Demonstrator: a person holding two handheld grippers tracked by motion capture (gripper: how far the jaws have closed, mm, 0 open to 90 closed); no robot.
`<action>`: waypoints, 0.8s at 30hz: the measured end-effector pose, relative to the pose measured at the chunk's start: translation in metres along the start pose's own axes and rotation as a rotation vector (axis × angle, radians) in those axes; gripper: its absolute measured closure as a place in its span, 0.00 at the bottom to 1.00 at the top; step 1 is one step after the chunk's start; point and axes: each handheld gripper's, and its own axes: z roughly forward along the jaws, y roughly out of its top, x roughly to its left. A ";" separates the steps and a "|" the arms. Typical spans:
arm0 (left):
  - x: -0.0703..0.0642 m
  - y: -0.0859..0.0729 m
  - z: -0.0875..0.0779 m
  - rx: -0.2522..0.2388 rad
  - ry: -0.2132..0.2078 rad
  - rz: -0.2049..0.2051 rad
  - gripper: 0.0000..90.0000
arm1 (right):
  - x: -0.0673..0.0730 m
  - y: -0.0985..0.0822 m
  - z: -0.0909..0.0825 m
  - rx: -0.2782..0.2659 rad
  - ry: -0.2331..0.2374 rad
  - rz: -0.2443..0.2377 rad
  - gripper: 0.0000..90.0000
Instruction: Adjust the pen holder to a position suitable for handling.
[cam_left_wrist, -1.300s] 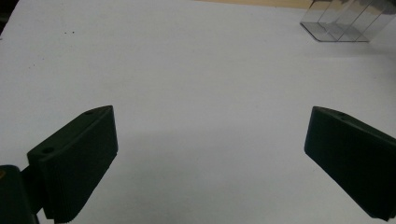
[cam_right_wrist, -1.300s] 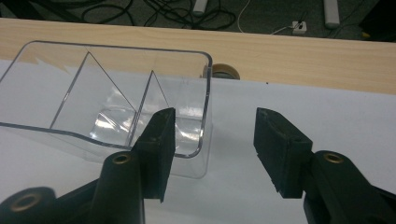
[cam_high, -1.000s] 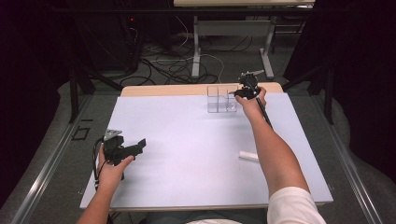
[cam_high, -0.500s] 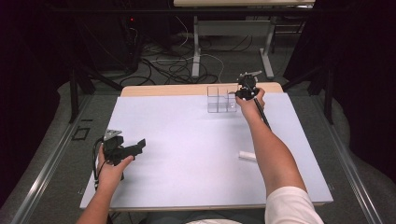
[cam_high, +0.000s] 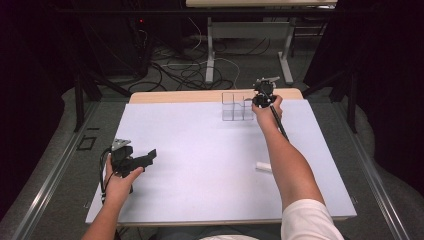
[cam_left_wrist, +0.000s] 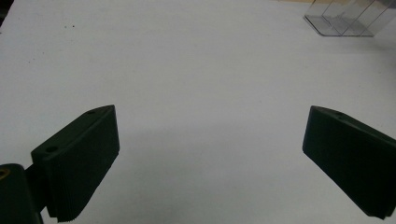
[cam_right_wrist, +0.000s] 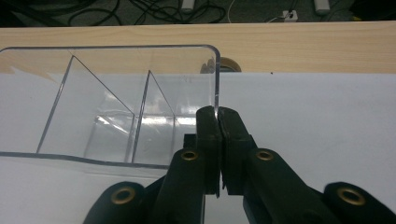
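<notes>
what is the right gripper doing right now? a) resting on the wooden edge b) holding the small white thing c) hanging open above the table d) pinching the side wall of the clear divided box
d: in the right gripper view the right gripper has its jaws shut on the side wall of the clear divided box, at its corner.

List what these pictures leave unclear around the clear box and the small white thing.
- White thing, high view: too small to identify.
- Clear box, right gripper view: left end cut off by the edge.
- Right gripper: jaws pinch the box wall, hiding the rim there.
</notes>
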 end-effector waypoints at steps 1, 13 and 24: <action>0.000 0.000 0.000 0.000 0.000 -0.001 0.04 | 0.001 0.000 0.000 0.002 -0.008 -0.002 0.98; 0.000 0.000 0.001 0.002 -0.003 0.001 0.04 | 0.002 0.003 -0.002 0.032 -0.020 0.027 0.99; -0.003 0.000 0.004 0.019 -0.013 0.012 0.04 | 0.003 -0.011 -0.019 0.067 0.006 0.033 0.99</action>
